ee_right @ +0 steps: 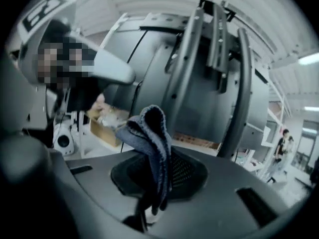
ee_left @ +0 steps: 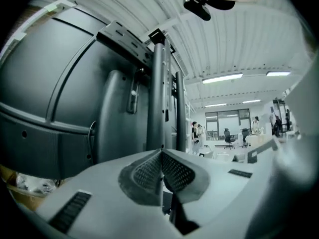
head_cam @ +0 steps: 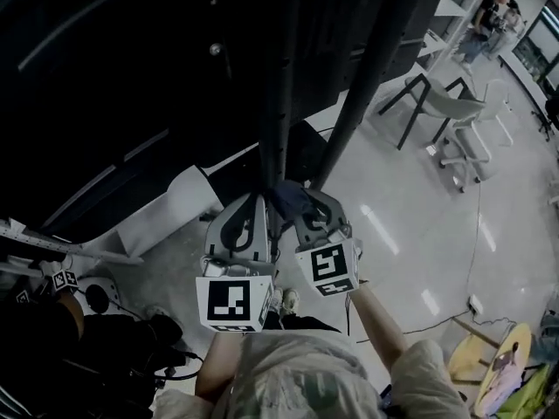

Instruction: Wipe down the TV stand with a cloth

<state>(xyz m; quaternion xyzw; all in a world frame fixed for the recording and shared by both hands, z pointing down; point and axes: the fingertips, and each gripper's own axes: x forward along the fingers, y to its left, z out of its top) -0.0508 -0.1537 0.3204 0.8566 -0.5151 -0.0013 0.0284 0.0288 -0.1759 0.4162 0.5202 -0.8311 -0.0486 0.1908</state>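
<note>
The TV stand's dark upright poles [head_cam: 284, 103] rise in front of me, with the back of the TV [head_cam: 113, 77] to their left. My right gripper [head_cam: 307, 206] is shut on a dark blue cloth [head_cam: 291, 195], which sits against the foot of the poles. In the right gripper view the cloth [ee_right: 153, 138] stands up folded between the jaws of the right gripper [ee_right: 160, 176], in front of the stand's poles [ee_right: 182, 78]. My left gripper [head_cam: 255, 208] is beside it, shut with nothing in it. Its pads meet in the left gripper view [ee_left: 161, 158], just short of a pole [ee_left: 158, 98].
The stand's white base leg [head_cam: 179, 203] lies on the floor at left. White chairs [head_cam: 458, 116] and a dark-legged table stand at right, with people [head_cam: 491, 16] far behind. A cable and power strip [head_cam: 474, 304] lie on the shiny floor. A cardboard box [ee_right: 105, 127] sits behind the stand.
</note>
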